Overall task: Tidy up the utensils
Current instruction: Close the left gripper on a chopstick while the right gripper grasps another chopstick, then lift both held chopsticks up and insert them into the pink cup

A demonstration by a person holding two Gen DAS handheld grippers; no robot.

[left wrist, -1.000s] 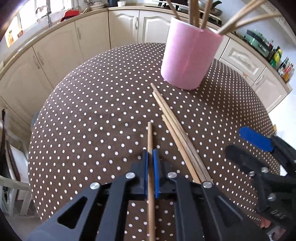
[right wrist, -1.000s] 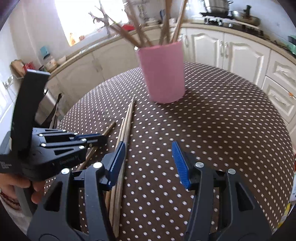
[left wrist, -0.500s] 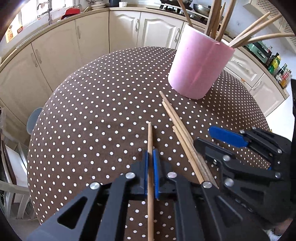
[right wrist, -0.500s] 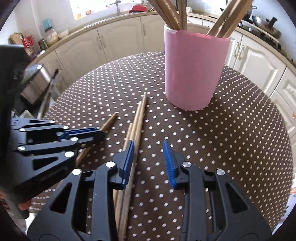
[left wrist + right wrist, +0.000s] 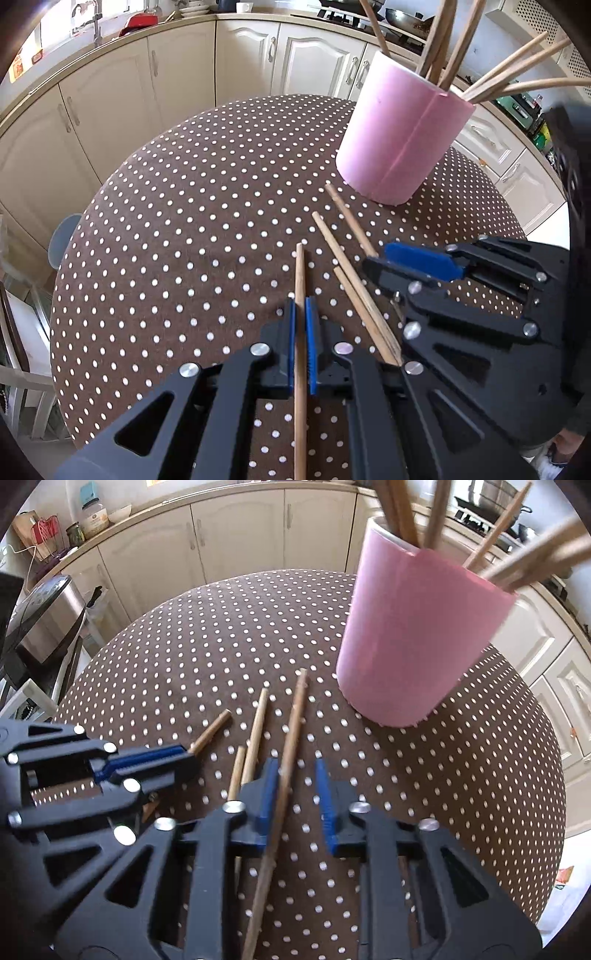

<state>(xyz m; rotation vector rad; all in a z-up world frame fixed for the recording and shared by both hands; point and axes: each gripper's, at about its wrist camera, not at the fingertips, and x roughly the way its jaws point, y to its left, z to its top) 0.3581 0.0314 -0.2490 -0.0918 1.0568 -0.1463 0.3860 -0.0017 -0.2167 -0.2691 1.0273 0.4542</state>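
The left gripper (image 5: 301, 332) has its blue pads (image 5: 291, 332) clamped on one chopstick (image 5: 300, 273), whose tip points out over the table (image 5: 184, 221), toward the cup's left. The right gripper (image 5: 295, 794) is closing. A second chopstick (image 5: 291, 723) lies between its jaws against the left pad, with a gap showing on the right pad, so it is not yet pinched.

Two loose chopsticks (image 5: 256, 723) lie on the cloth between the two grippers, on the near side of the cup. The longer one points roughly at the cup.

The pink cup (image 5: 399, 140) stands upright toward the far side of the round, brown, white-dotted table. Several chopsticks already lean out of its top.

The step in hand looks like picking up: one chopstick taken, one about to be. Next, the right jaws need to finish closing. Then each chopstick has to be lifted, tipped upright and lowered into the cup without knocking those inside or toppling it.

The back ends of both chopsticks run off the bottom of each view. The loose pair is partly hidden under the gripper bodies. Whether either chopstick in the jaws is clear of the cloth is hard to tell. The cup's inside is not visible.
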